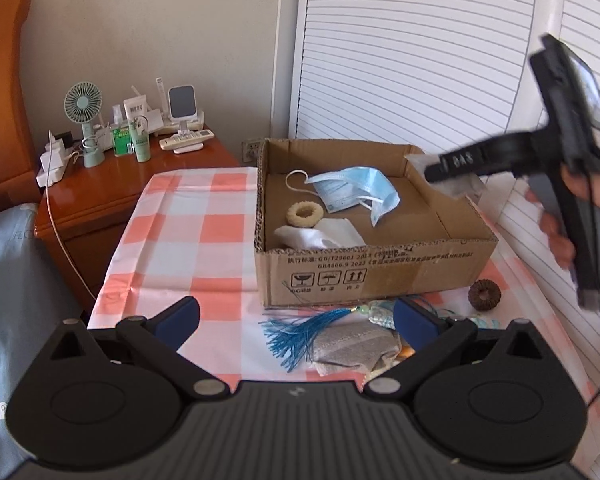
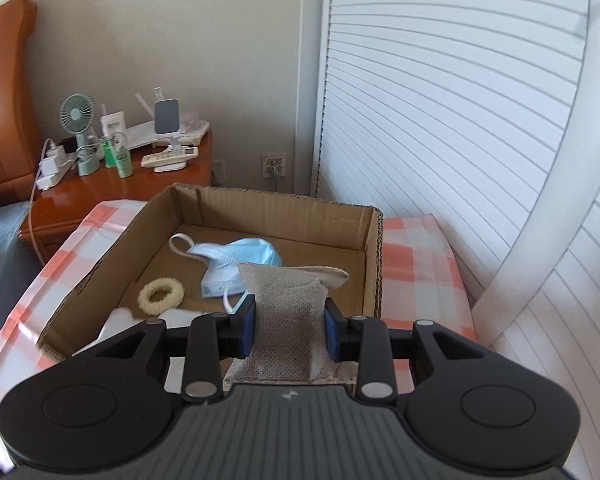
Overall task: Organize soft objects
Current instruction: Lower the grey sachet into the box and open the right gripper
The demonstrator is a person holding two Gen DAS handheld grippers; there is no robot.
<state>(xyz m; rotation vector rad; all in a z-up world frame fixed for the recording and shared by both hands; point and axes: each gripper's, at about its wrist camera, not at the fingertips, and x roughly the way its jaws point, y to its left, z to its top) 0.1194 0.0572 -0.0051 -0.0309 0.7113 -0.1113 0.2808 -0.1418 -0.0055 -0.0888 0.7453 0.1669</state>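
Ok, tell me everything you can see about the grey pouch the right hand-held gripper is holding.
The grey pouch is a small soft bag of dotted, mesh-like fabric, plump in the middle, with its flat top edge folded over to the right. The right hand-held gripper pinches its sides between blue pads, holding it over the near part of the cardboard box.

A: What is seen inside the cardboard box [image 1: 380, 268]?

B: A blue face mask [image 1: 356, 192], a cream ring [image 1: 304, 215] and a white cloth [image 1: 320, 236].

A: And the left gripper [image 1: 296, 320]?

B: Its jaws are spread wide over a blue tassel [image 1: 300, 330] and grey pouch [image 1: 352, 348]. The right gripper [image 1: 452, 166] is blurred; something pale is possibly carried.
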